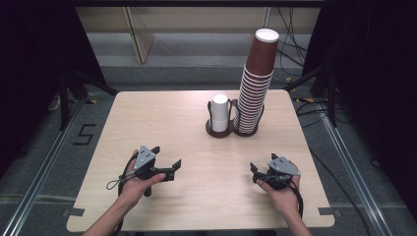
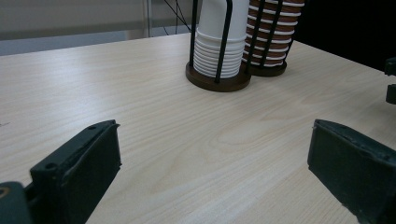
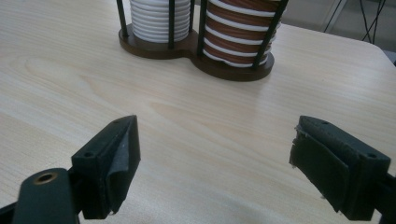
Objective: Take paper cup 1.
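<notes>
A dark wooden two-ring cup holder stands at the back of the table. Its left ring holds a short stack of white paper cups, its right ring a tall stack of brown paper cups. In the left gripper view the white cups and brown cups stand ahead, beyond the jaws. The right gripper view has the white cups and brown cups close ahead. My left gripper rests at the front left, open and empty. At the front right, my right gripper is also open with nothing between its jaws.
The light wooden table has bare surface between the grippers and the holder. Dark curtains flank both sides, cables lie on the floor at the back right, and a panel leans behind the table.
</notes>
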`<state>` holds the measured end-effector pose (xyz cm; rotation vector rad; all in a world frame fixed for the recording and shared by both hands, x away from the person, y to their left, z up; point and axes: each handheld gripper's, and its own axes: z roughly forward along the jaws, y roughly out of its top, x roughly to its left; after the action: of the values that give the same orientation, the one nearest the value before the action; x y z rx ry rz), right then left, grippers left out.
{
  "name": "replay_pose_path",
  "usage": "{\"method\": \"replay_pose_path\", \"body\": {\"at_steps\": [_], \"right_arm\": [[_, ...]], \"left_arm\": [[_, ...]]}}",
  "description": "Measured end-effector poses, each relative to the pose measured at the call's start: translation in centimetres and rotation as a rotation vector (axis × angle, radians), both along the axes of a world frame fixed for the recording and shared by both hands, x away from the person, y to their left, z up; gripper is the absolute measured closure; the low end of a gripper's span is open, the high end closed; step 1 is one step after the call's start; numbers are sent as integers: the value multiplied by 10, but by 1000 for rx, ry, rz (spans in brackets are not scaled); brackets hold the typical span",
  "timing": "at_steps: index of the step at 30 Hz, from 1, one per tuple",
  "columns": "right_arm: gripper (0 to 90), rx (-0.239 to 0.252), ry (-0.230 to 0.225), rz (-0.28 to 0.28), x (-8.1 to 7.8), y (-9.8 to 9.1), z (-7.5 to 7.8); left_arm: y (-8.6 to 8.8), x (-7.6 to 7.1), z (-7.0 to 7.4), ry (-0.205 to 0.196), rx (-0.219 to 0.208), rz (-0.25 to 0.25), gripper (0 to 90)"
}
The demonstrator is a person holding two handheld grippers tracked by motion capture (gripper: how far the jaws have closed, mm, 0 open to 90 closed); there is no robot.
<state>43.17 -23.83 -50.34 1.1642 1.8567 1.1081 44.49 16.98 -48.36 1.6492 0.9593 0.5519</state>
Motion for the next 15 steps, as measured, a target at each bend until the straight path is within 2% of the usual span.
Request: {"method": "replay_pose_path", "body": {"at_steps": [2, 3, 5, 8, 10, 11, 12, 13, 15], "right_arm": [[157, 16, 8, 11, 0, 1, 0], [157, 4, 0, 21, 0, 0, -1], [158, 19, 24, 18, 0, 1, 0], [159, 2, 41, 40, 1, 3, -1], [160, -13, 35, 72, 2, 3, -1], [163, -16, 45, 69, 1, 3, 0], [166, -23, 35, 67, 1, 4, 0], [171, -13, 51, 61, 0, 6, -1], [176, -22, 30, 75, 3, 6, -1]], "left_arm": [[-1, 0, 1, 8, 3, 1, 20], [-2, 1, 1, 8, 3, -2, 20], [-4, 1, 1, 3, 9, -14, 21], [-7, 1, -1, 0, 16, -20, 48], [-7, 1, -1, 2, 13, -16, 57], [-7, 1, -1, 0, 14, -17, 59], [-8, 1, 0, -4, 14, -12, 59], [-8, 0, 0, -6, 11, -8, 60], [-8, -4, 2, -19, 16, -7, 68]]}}
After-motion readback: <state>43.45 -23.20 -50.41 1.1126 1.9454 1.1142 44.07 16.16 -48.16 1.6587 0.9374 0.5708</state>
